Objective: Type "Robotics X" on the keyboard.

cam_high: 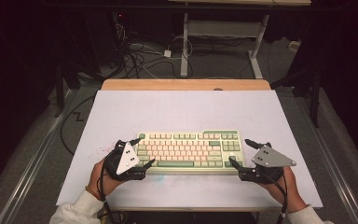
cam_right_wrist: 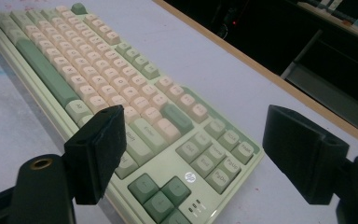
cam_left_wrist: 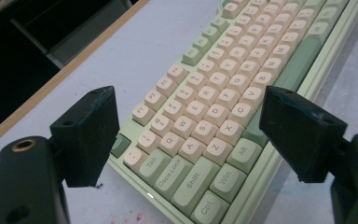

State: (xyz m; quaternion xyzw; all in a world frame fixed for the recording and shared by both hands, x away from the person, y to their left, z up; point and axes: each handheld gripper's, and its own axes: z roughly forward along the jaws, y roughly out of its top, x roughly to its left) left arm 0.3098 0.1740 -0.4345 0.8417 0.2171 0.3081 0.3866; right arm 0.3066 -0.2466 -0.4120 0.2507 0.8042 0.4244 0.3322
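A pale green keyboard (cam_high: 189, 151) with cream and green keys lies flat on the white table top (cam_high: 182, 109), near its front edge. My left gripper (cam_high: 142, 151) is at the keyboard's left end, open, its jaws spread wider than that end. In the left gripper view the keyboard (cam_left_wrist: 223, 107) runs away between the jaws of the left gripper (cam_left_wrist: 193, 140). My right gripper (cam_high: 240, 151) is open at the keyboard's right end. The right gripper view has the keyboard (cam_right_wrist: 121, 102) with its arrow keys just ahead of the right gripper (cam_right_wrist: 196, 149). Neither gripper holds anything.
A wooden strip (cam_high: 186, 84) edges the far side of the table. Beyond it stand a white desk frame (cam_high: 223, 32) and tangled cables (cam_high: 140, 53) on the floor. A faint pink stain (cam_high: 103, 150) marks the table left of the keyboard.
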